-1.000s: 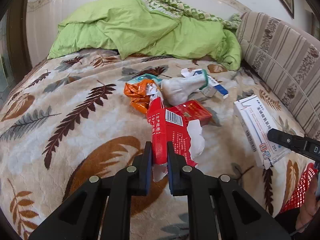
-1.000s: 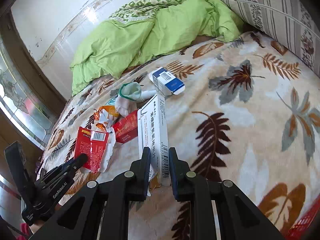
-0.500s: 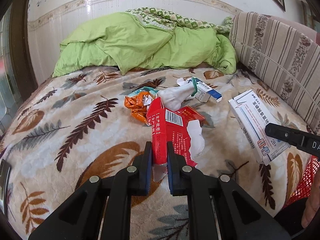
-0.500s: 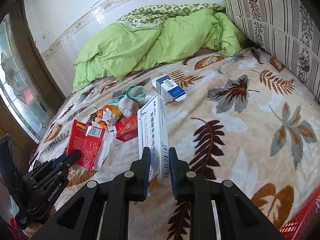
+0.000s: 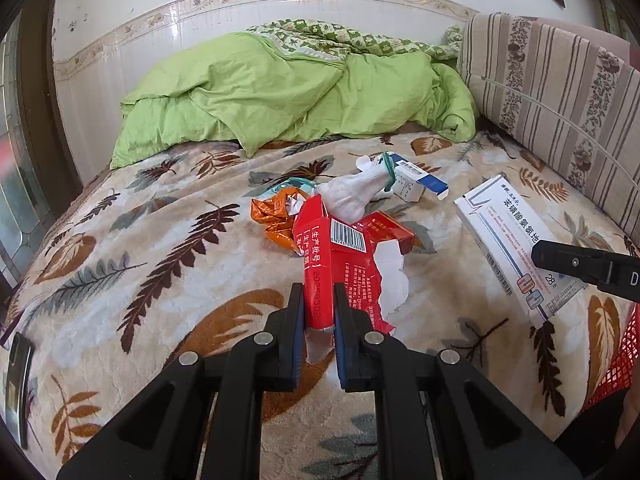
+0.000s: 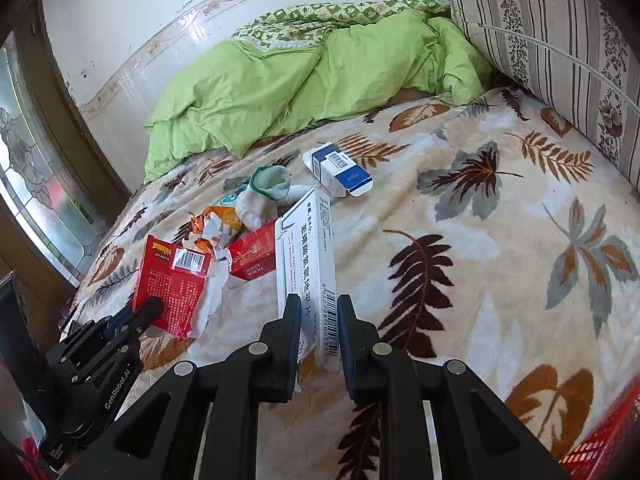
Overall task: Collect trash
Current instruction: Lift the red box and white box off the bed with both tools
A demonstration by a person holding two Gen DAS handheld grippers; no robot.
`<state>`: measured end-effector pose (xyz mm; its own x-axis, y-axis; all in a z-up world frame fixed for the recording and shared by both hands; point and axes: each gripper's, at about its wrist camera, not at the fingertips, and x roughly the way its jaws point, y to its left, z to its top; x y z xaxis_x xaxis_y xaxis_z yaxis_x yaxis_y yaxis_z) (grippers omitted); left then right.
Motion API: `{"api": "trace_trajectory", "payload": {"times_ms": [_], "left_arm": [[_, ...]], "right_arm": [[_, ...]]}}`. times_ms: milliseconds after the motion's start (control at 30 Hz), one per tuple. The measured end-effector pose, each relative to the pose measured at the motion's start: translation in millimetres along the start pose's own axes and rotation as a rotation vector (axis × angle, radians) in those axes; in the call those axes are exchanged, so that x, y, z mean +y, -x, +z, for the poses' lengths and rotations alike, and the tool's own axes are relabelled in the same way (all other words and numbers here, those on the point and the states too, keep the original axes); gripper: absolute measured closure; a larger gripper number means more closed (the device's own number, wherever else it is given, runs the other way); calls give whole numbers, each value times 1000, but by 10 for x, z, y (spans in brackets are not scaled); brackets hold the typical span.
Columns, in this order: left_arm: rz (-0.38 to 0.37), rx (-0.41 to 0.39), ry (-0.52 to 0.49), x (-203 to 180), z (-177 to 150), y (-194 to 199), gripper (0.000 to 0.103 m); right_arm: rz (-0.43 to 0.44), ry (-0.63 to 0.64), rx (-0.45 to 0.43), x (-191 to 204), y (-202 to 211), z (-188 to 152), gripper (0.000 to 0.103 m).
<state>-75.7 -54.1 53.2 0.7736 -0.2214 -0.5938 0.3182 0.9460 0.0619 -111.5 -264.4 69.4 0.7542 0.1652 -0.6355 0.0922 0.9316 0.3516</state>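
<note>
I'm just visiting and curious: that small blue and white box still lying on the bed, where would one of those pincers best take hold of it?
Probably across the narrow width of the blue and white box, coming from the near side. It lies flat on the blanket with bare blanket on its right; the white sock crowds its left.

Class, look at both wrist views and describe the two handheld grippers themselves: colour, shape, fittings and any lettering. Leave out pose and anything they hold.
Both the left gripper and the right gripper are matte black plastic, each with two flat parallel fingers lined with blue pads, on angular linkage arms joined by round silver rivets. White lettering reading GenRobot.AI runs along the left gripper's body in the right wrist view. No cables or sleeves show.
</note>
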Motion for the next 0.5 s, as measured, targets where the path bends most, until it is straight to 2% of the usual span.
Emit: {"api": "trace_trajectory", "payload": {"times_ms": [500], "left_arm": [[2, 0, 1, 10, -1, 5, 91]], "right_arm": [[-1, -5, -3, -27, 13, 1, 84]]}}
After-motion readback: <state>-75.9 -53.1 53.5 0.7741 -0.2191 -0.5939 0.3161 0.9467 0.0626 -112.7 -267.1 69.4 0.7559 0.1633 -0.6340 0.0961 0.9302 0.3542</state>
